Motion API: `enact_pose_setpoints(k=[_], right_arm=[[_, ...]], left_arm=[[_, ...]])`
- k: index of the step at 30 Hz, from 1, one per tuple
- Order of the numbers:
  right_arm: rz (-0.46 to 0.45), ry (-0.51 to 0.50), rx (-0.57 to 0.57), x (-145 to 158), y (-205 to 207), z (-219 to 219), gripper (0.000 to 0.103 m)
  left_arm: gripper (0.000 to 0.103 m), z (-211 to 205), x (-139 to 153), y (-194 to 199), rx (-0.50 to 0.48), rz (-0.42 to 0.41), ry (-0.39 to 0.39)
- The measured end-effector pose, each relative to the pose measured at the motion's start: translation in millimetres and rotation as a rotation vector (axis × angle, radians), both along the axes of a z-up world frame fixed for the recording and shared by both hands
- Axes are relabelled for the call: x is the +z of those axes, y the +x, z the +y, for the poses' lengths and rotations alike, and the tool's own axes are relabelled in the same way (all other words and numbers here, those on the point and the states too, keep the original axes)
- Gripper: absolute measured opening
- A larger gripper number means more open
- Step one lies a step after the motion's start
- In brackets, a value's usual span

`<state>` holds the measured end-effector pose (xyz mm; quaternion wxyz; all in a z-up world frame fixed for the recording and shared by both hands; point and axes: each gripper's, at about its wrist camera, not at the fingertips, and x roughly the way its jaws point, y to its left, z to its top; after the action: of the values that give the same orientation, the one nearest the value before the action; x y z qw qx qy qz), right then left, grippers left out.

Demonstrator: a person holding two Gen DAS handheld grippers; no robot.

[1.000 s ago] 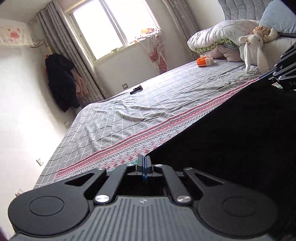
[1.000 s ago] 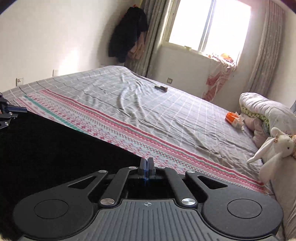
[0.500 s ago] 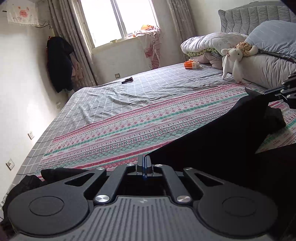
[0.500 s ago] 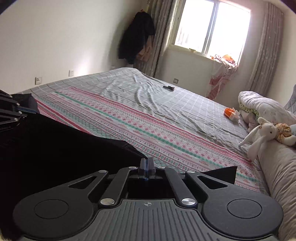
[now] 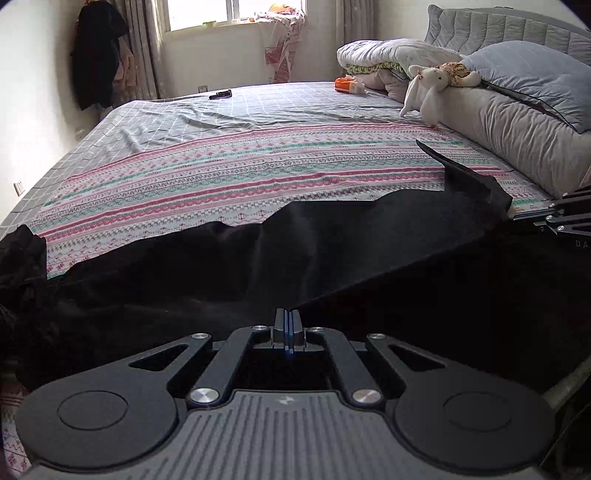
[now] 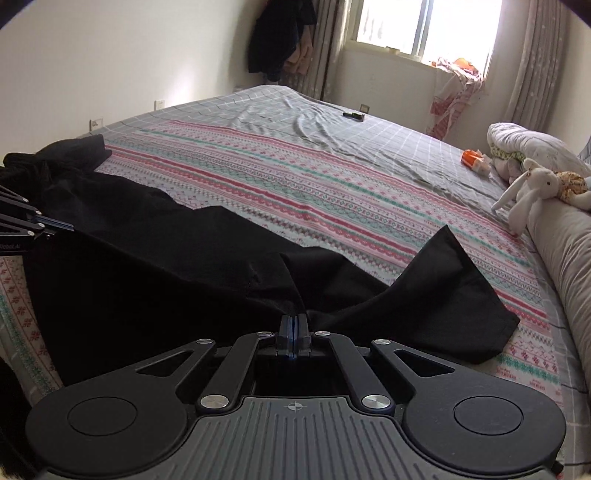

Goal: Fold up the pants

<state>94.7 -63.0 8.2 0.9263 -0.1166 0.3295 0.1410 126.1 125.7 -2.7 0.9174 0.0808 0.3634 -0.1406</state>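
Note:
Black pants [image 5: 332, 258] [image 6: 155, 266] are stretched low across the near side of the bed between my two grippers. My left gripper [image 5: 287, 319] is shut on a pinch of the black cloth at its tips. My right gripper [image 6: 293, 325] is shut on another pinch, with folds running into its tips. A loose corner of the pants [image 6: 454, 295] lies on the patterned cover at the right. The pants' other end is bunched in a heap [image 6: 55, 166] at the left. In the left wrist view the right gripper shows at the right edge [image 5: 532, 218]; in the right wrist view the left gripper shows at the left edge [image 6: 55, 229].
A striped pink and teal cover [image 5: 240, 184] lies on the grey checked sheet [image 6: 369, 129]. Pillows [image 5: 517, 110], a white plush rabbit [image 6: 532, 192], folded bedding [image 5: 388, 55], an orange item [image 6: 474, 158] and a black remote [image 5: 220, 94] sit farther back. Dark clothes [image 6: 280, 33] hang near the window.
Both grippers have come down and toward the near side of the bed with the pants. The cloth, which hung up in front of both cameras, now lies low over the cover.

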Motion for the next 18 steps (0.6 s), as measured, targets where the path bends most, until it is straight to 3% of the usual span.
enact_pose_setpoints(k=[2, 6, 9, 12, 14, 16, 18], right_arm=[[0.057, 0.019, -0.024, -16.3, -4.2, -1.1, 0.0], [0.164, -0.109, -0.007, -43.6, -9.3, 13.1, 0.0], [0.213, -0.128, 0.02, -54.9, -13.9, 20.7, 0.0], [0.213, -0.114, 0.056, -56.9, -20.0, 27.1, 0.011], [0.2, -0.105, 0.079, -57.1, -23.2, 30.4, 0.022], [0.182, -0.097, 0.093, -58.6, -26.3, 34.9, 0.05], [0.16, -0.105, 0.112, -61.3, -28.6, 44.0, 0.058]], left_arm=[[0.021, 4.6, -11.2, -4.5, 0.017, 0.012, -0.006], [0.021, 20.8, -19.3, -12.1, 0.052, 0.054, -0.017], [0.022, 42.2, -24.4, -14.1, 0.087, 0.097, -0.075], [0.041, 68.6, -25.8, -13.3, 0.192, 0.109, -0.135], [0.065, 91.8, -25.2, -14.1, 0.291, 0.104, -0.191], [0.073, 113.1, -27.0, -18.8, 0.379, 0.096, -0.264], [0.08, 133.9, -27.2, -19.9, 0.475, 0.094, -0.337]])
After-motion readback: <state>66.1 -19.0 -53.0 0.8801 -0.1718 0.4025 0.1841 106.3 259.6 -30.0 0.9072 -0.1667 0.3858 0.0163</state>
